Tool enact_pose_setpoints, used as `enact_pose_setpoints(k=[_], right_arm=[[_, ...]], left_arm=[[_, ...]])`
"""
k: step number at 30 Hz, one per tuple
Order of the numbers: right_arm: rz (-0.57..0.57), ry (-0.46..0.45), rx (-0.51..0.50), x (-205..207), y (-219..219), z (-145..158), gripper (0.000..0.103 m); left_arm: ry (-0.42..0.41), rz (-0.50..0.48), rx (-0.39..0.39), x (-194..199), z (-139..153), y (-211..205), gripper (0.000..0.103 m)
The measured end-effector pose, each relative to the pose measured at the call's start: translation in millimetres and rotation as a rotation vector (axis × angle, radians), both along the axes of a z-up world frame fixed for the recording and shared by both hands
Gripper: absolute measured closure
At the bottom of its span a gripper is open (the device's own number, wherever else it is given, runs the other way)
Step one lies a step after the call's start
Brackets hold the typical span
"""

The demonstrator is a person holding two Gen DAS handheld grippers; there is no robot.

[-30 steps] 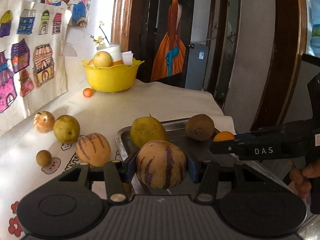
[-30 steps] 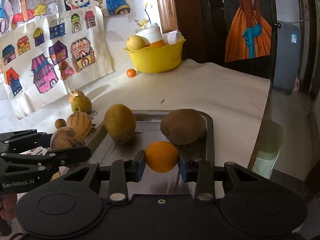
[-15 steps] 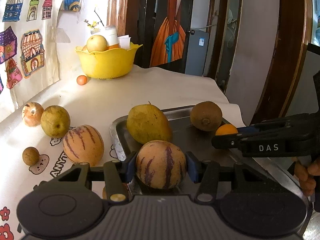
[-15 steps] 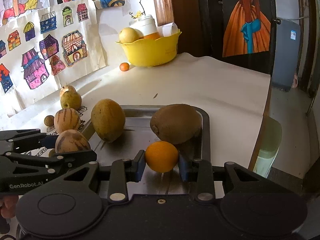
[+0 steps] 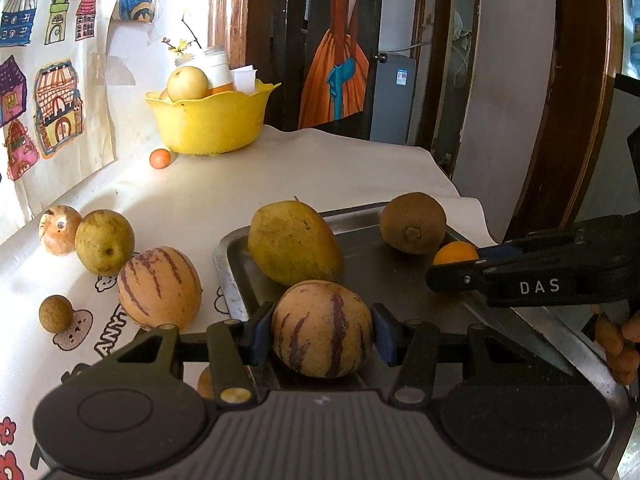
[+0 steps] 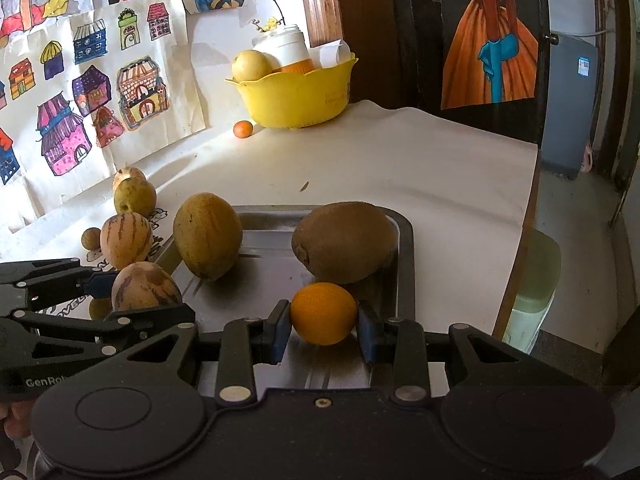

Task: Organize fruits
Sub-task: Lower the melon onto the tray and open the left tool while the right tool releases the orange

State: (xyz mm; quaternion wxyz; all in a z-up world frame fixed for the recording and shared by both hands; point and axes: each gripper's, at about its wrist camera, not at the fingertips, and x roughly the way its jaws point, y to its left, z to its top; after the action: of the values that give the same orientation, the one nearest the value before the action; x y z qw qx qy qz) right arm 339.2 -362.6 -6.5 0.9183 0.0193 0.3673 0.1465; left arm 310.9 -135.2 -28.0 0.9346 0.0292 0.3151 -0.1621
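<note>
With both hands loaded, what matters to me now is how each fruit sits over the metal tray [image 5: 232, 276]. My left gripper [image 5: 322, 330] is clamped on a striped melon [image 5: 322, 330], the blue pads pressing its two flanks, and that melon hangs at the tray's near left corner, just inside the rim. Its stripes run top to bottom, so I judge its long axis stands roughly upright between the pads. Straight ahead of it, close by, lies the big yellow mango [image 5: 294, 242], long axis slanting across the tray's left side.

My right gripper [image 6: 323, 314] is shut on the small orange [image 6: 323, 314], pads touching it left and right. It sits low over the tray's right half, and the brown kiwi [image 6: 344, 242] is just beyond it, nearly touching; from the right wrist view I can't tell whether there's a gap. The tray's right rim [image 6: 406, 264] is just to the orange's right.

So the bare steel lies between my two hands, in the middle of the tray. I reckon the left hand wants to set down where it is or a touch inward, clear of the mango; the right one must release without nudging the kiwi.

Out on the cloth to the left, a second striped melon [image 5: 159, 288], a green pear [image 5: 105, 241] and two smaller fruits wait, nearer my left hand.
</note>
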Motion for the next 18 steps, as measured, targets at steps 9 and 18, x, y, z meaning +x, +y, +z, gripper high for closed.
enact_pose_setpoints(k=[9,18], right_arm=[[-0.009,0.002,0.006,-3,-1,2,0.061],[-0.033,-0.062,-0.013,-26,-8,26,0.047]], left_arm=[[0.017,-0.022,-0.005,1,0,1,0.042],[-0.017,0.022,-0.043,-19,15,11,0.029]])
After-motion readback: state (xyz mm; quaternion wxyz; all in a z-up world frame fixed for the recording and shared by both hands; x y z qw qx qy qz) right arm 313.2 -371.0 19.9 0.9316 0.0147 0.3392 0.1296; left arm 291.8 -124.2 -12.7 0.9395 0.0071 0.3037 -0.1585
